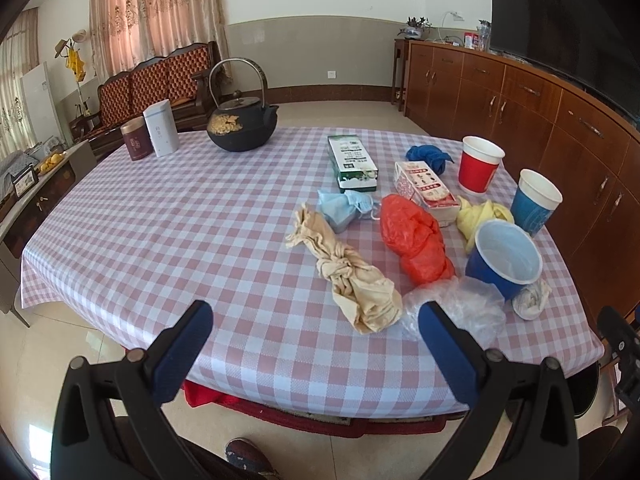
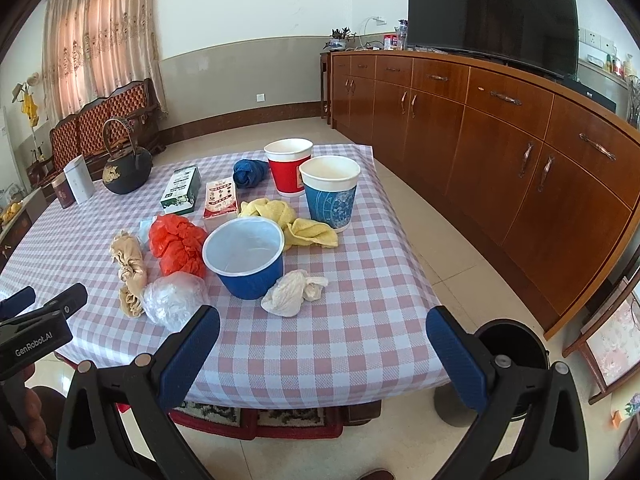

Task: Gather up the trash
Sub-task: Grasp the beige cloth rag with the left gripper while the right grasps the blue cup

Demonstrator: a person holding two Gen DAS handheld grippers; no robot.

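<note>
Right wrist: blue bowl [image 2: 244, 258] sitting empty, trash wads ringing it; black bin [image 2: 516, 344] standing past table edge [image 2: 320, 384]. Both claws [image 2: 322, 344] [image 1: 316, 334] hanging wide, gripping nothing.

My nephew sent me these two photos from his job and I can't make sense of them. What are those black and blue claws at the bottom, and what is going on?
Those claws are hand-held grippers. A person holds one in each hand, and each carries a wide-angle camera looking forward along its two fingers. One picture comes from the left gripper, the other from the right gripper. Both are open and hold nothing.

They face a table with a checked cloth. On it lie scraps to be collected: a beige rag, a red plastic bag, a clear plastic bag, a yellow cloth, a white wad, and a blue bowl. Further back stand two paper cups, two small cartons and a black kettle.

A dark bin stands on the floor beside the table.
</note>
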